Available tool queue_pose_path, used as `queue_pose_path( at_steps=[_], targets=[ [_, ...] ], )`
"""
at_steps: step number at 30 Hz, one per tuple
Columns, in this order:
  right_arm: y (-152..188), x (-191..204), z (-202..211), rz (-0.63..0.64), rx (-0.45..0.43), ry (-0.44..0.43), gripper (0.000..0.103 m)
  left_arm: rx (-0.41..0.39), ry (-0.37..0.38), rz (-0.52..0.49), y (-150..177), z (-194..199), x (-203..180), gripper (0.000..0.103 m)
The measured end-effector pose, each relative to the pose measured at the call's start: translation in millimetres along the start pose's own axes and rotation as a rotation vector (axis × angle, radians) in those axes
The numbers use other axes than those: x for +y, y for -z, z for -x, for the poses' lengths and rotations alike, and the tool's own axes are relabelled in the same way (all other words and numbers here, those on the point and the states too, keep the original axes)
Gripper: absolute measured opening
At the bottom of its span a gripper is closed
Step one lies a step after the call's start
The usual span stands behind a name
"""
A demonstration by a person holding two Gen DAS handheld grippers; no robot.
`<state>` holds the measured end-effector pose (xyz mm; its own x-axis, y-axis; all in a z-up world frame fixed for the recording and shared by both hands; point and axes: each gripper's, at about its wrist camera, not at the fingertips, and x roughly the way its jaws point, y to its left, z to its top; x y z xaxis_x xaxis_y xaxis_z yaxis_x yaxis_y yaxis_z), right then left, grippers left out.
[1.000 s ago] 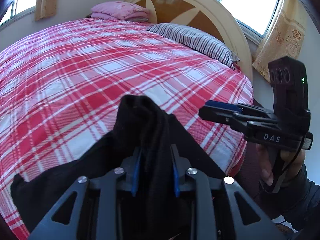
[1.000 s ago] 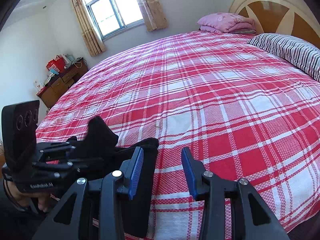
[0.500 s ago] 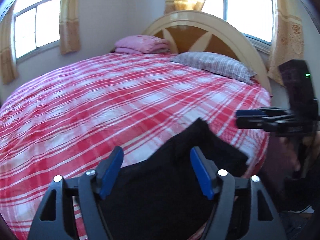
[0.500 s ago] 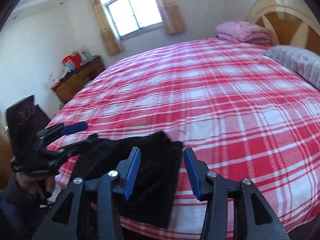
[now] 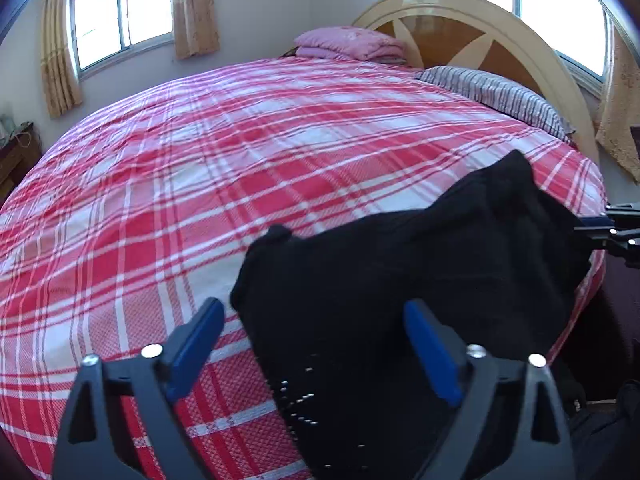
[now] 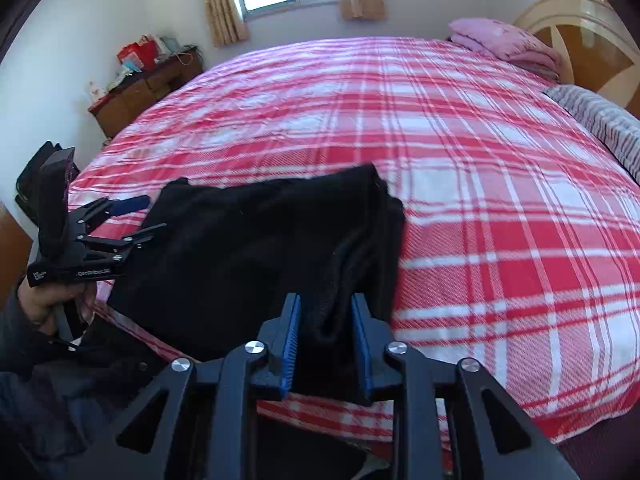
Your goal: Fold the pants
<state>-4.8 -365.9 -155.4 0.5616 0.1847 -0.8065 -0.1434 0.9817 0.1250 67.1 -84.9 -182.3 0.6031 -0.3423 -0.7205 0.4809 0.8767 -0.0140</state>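
The black pants [image 5: 420,280] lie bunched on the near edge of the bed with the red plaid cover; they also show in the right wrist view [image 6: 260,248]. My left gripper [image 5: 316,340] is open just above the cloth, holding nothing; in the right wrist view it [image 6: 136,216] hovers at the pants' left edge. My right gripper [image 6: 326,336] is shut on a fold at the near right corner of the pants. In the left wrist view only its tip [image 5: 612,232] shows at the far right.
The bed [image 5: 240,152] runs back to a curved headboard [image 5: 500,28], with a striped pillow [image 5: 492,92] and a folded pink blanket [image 5: 352,42]. A wooden cabinet [image 6: 148,84] with clutter stands by the far wall under a window.
My left gripper let go of the pants, opened and drew back to the left. My right gripper moved onto the pants' right corner and shut on it.
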Motion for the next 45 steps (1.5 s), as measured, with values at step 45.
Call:
queue_pose_path(
  at_steps=[45],
  targets=[
    [-69,8,-56,-0.072,-0.060,-0.069,0.052,0.021,0.019,0.025,6,-3,1,0.100]
  ],
)
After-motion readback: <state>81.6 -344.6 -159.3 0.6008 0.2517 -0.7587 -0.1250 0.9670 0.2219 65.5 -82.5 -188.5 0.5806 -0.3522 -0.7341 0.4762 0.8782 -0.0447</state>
